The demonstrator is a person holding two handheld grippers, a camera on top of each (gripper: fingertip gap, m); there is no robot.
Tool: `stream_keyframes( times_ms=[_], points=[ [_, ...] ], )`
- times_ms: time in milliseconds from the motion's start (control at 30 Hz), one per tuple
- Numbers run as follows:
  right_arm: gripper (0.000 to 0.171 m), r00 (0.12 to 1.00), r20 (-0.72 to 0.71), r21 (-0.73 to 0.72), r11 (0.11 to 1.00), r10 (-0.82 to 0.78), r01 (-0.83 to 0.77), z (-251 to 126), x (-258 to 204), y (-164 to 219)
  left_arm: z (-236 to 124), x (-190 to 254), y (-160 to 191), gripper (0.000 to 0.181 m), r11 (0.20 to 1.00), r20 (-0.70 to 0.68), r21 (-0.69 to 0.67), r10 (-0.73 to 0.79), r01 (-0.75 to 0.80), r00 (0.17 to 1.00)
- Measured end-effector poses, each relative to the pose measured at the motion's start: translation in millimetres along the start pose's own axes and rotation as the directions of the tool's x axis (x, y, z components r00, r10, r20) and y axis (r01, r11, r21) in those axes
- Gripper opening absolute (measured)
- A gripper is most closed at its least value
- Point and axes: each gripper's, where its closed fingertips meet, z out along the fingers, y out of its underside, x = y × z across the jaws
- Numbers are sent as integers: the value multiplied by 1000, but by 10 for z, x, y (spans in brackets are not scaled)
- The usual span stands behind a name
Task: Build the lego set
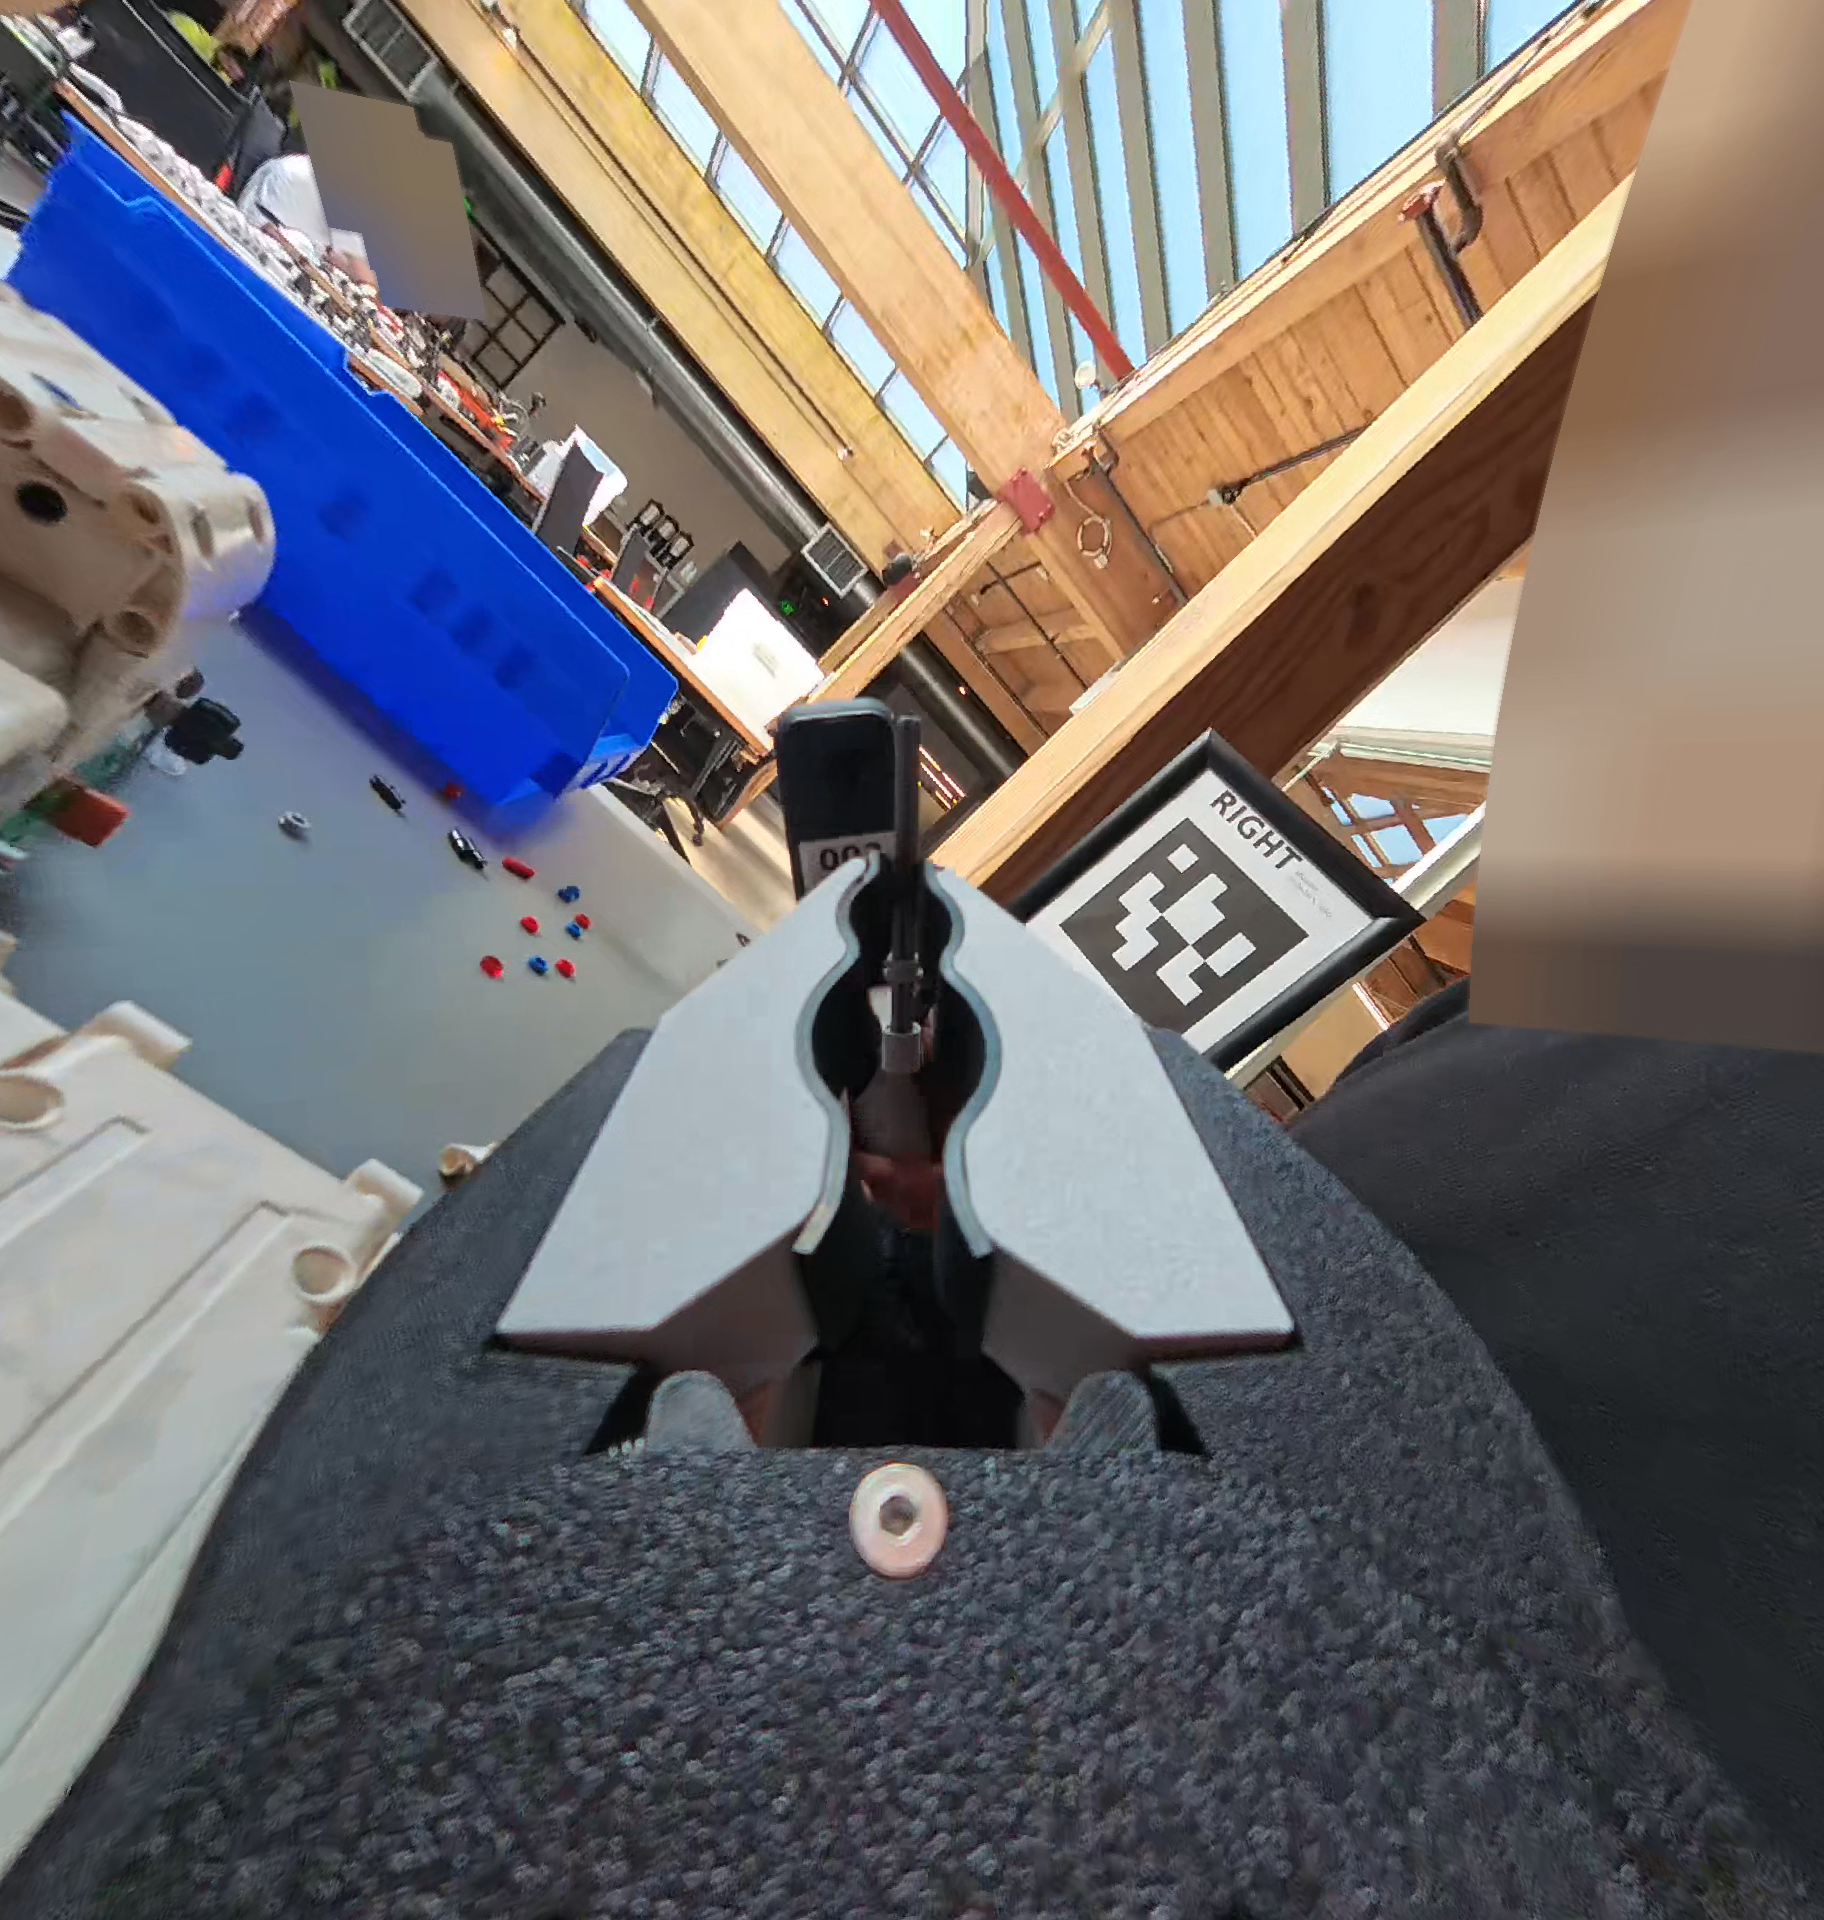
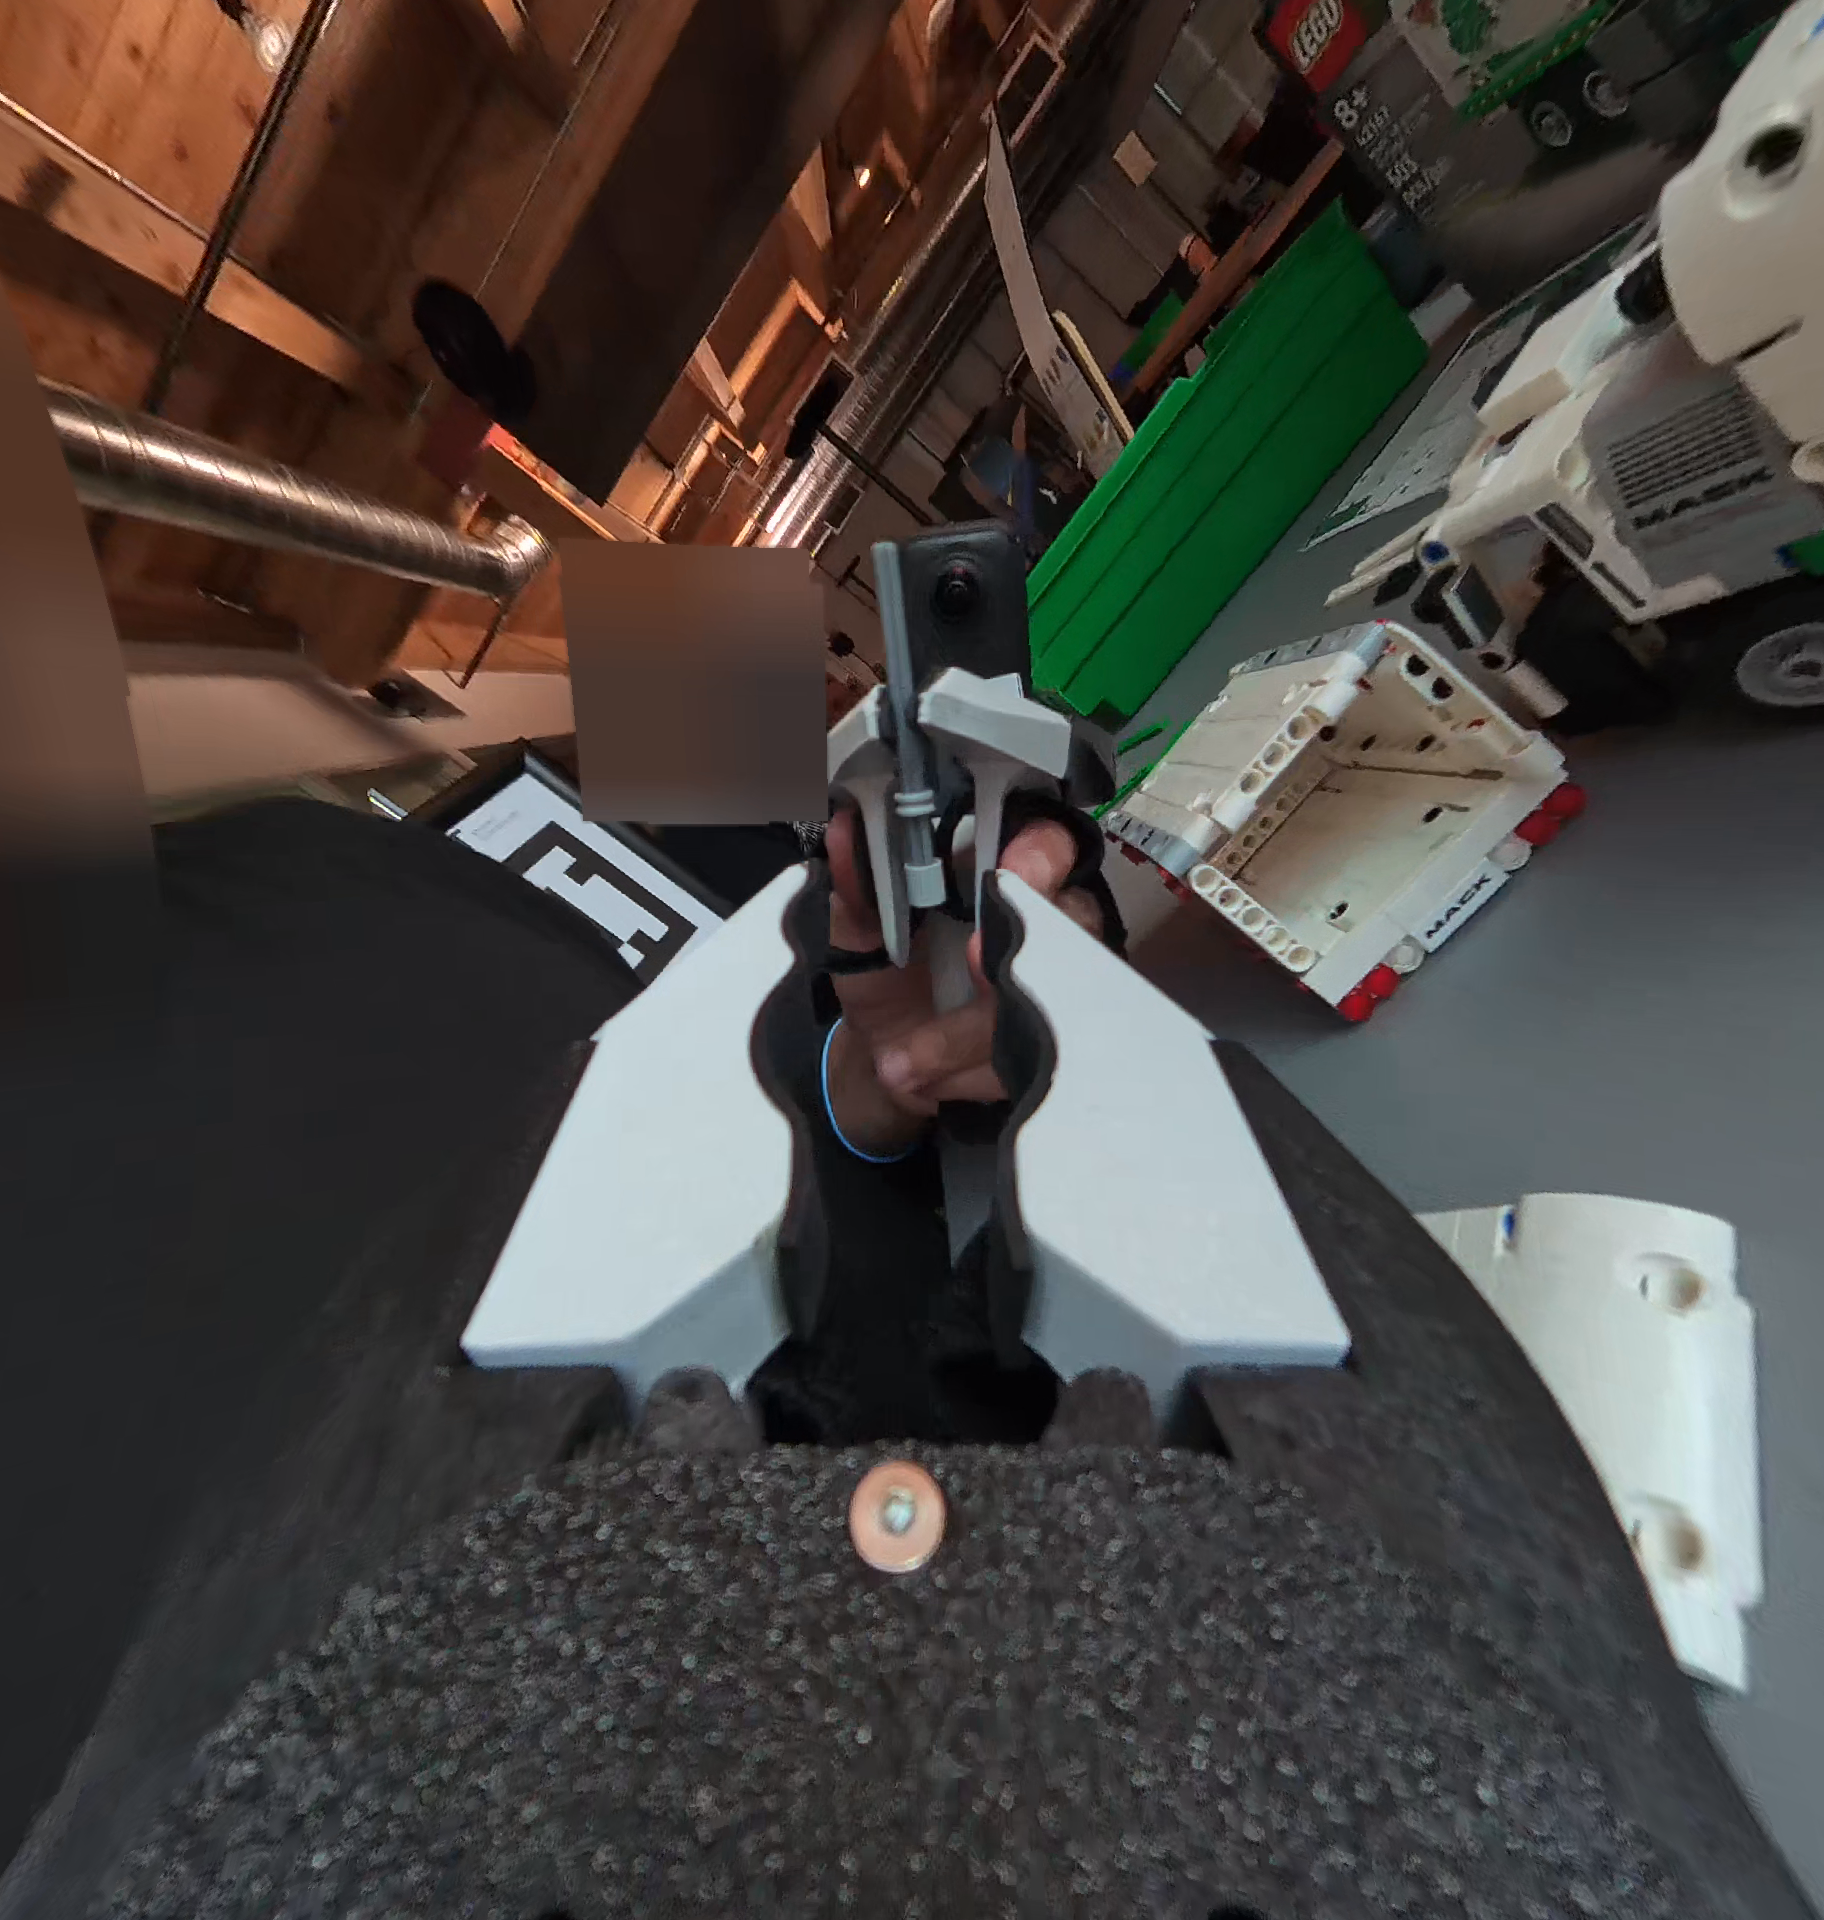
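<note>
My left gripper (image 1: 895, 883) is shut on a thin grey axle (image 1: 903, 966) with a bush on it and holds it upright in the air. In the right wrist view the left gripper (image 2: 923, 790) faces me with the axle (image 2: 910, 748) between its fingers. My right gripper (image 2: 903, 896) is open and empty, with its fingertips on either side of the axle's lower end, apart from it. A white truck model (image 2: 1614, 540) and a white box body (image 2: 1334, 821) stand on the grey table (image 2: 1510, 1091).
A blue bin (image 1: 368, 520) stands at the table's far side, with small red and blue pins (image 1: 544, 935) loose before it. White panels (image 1: 108, 1299) lie near the left gripper. A white panel (image 2: 1614, 1403), a green bin (image 2: 1199, 499) and a set box (image 2: 1407, 104) show in the right wrist view. Only a small space, under 4 cm, lies between the two pairs of fingers.
</note>
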Motion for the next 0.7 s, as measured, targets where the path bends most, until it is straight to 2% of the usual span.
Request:
stream_keyframes(
  times_ms=[100,167,433,700],
  points=[
    [20,1000,4,42,999,5,-5,72,36,-23,20,21,-15,1,999,-6,41,18,-18,1000],
    [11,1000,24,100,995,3,-5,53,2,-114,39,-1,38,1,999,21,10,45,-45,999],
    [4,997,-64,7,999,-54,54,76,105,-34,19,-93,100,0,996,81,-14,92,-91,992],
    [5,996,-92,-38,999,-6,3,13,140,92,0,-117,169,0,991,84,-43,133,-129,988]
  ],
)
